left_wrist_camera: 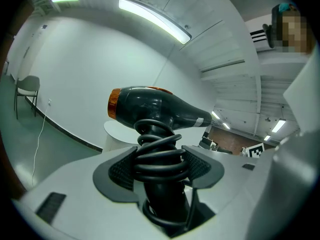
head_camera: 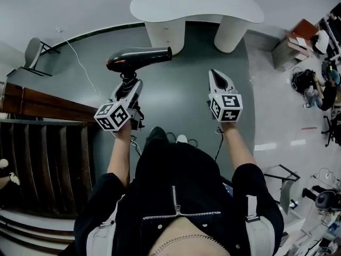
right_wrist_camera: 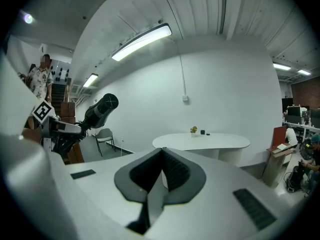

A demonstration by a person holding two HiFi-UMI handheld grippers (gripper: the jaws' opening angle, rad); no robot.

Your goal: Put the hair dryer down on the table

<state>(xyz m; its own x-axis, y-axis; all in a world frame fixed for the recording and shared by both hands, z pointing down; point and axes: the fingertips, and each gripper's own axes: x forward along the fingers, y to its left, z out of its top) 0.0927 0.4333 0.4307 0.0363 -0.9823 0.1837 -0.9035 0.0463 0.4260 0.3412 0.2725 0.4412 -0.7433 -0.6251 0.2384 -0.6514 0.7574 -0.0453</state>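
Jaws of my left gripper (left_wrist_camera: 160,166) are clamped wide on the handle and coiled cord (left_wrist_camera: 156,154) of the hair dryer (left_wrist_camera: 155,106), held in the air short of the worktop (head_camera: 213,7) near edge. The right gripper (right_wrist_camera: 162,171) jaws are closed on nothing.

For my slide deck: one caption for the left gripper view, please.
Left gripper grips the black hair dryer by its cord-wrapped handle, white table beyond.

No words, brands or numbers are showing legibly anywhere. The marker cube (head_camera: 113,116) on the left hand-held gripper (head_camera: 130,89) and the marker cube (head_camera: 226,106) on the right hand-held gripper (head_camera: 219,79) are displaying only black-and-white square patterns. A white sticker (left_wrist_camera: 200,120) on the hair dryer (left_wrist_camera: 155,109) is showing too small to read.
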